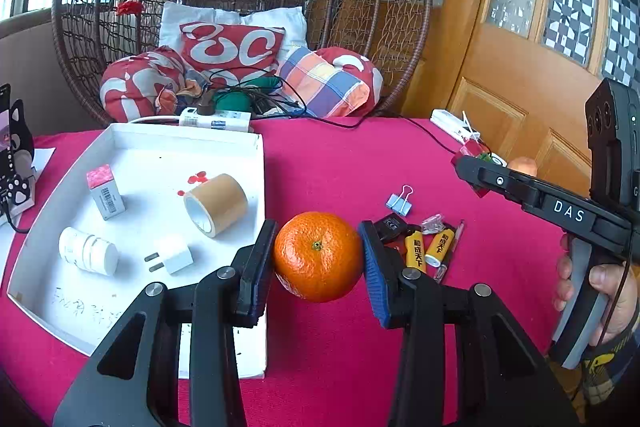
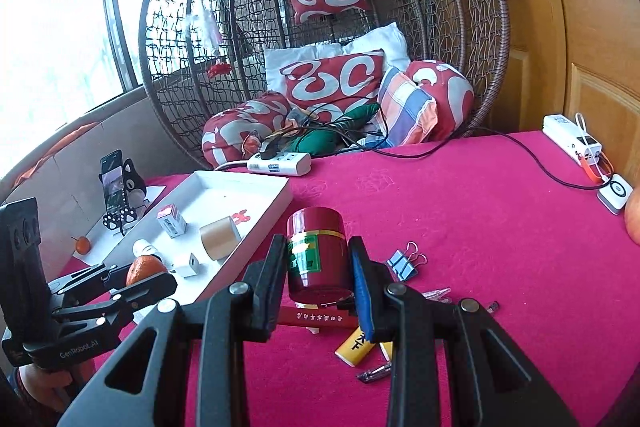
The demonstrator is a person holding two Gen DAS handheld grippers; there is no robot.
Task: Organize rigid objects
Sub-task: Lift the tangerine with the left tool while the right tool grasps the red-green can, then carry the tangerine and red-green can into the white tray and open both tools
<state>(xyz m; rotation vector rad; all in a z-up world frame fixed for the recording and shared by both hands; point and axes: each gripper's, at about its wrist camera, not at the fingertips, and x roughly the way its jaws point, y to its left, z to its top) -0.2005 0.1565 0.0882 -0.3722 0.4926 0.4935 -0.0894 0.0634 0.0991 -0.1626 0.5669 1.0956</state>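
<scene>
Orange [image 1: 318, 257] clamped between the left gripper [image 1: 318, 263] pads, held above the pink tablecloth [image 1: 440, 163] just right of the white tray [image 1: 132, 135]. Red canister [image 2: 318, 259] pinched in the right gripper [image 2: 320, 281], its base partly hidden by the fingers. Tray holds tape roll [image 1: 216, 205], small box [image 1: 105, 191], white plug [image 1: 172, 254], white bottle [image 1: 88, 251]. Binder clips [image 2: 404, 263], yellow batteries [image 1: 428, 247] lie loose, half covered by a finger.

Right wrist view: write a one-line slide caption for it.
Right gripper clamps a red tin above the pink tablecloth, beside the white tray.
</scene>
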